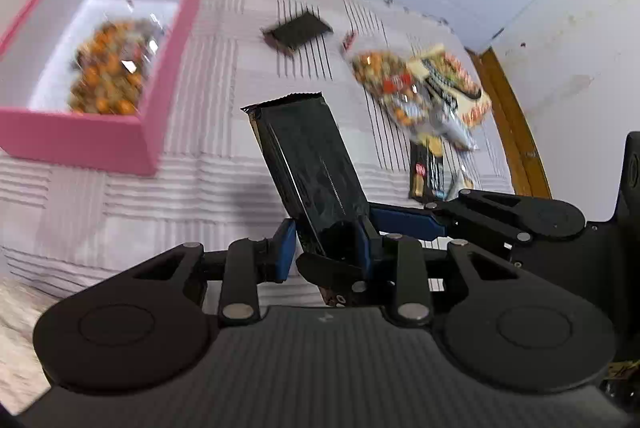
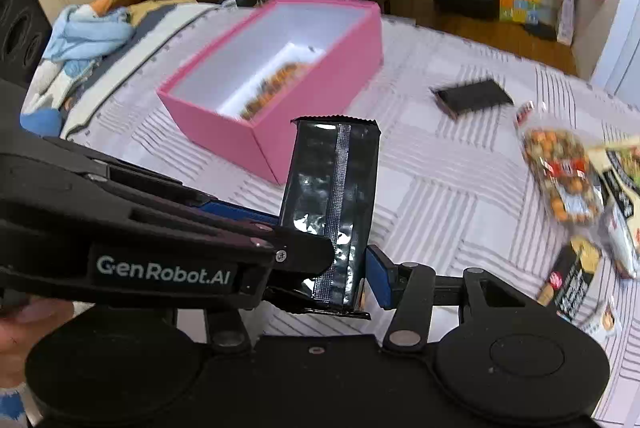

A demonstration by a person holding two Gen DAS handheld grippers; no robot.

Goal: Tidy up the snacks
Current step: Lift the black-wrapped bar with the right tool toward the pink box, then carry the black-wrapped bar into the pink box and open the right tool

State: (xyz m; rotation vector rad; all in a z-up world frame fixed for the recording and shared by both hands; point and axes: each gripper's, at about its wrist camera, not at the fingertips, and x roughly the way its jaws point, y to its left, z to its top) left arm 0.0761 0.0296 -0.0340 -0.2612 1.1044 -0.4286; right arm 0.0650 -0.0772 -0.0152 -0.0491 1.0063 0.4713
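Sorting only partly done — one clear bag of orange-and-brown mixed crackers [image 1: 110, 68] already down in the open pink cardboard box with white lining [image 1: 80, 144], everything else still out on the white ribbed bedspread [image 1: 216, 164]: a small flat black packet [image 1: 298, 30] lying alone, and near the bed's right edge a loose pile with a second clear bag of mixed crackers [image 1: 386, 82], a cream-and-orange printed wrapper [image 1: 452, 84] and a dark printed packet [image 1: 426, 172]. Now in hand, a long glossy black foil snack pouch [image 1: 308, 164], lifted clear of the bedspread and standing tilted, crimped top edge uppermost, short of the box's near corner. Left gripper [image 1: 326, 248] pinched nearly closed on the pouch's bottom end, blue pads flat against both faces. Right gripper [image 2: 352, 264] clamped half-wide across the same lower end — far pad touching the pouch's edge, near finger hidden behind the left tool, so contact on that side uncertain. Judged next: carry over the box rim, drop in.
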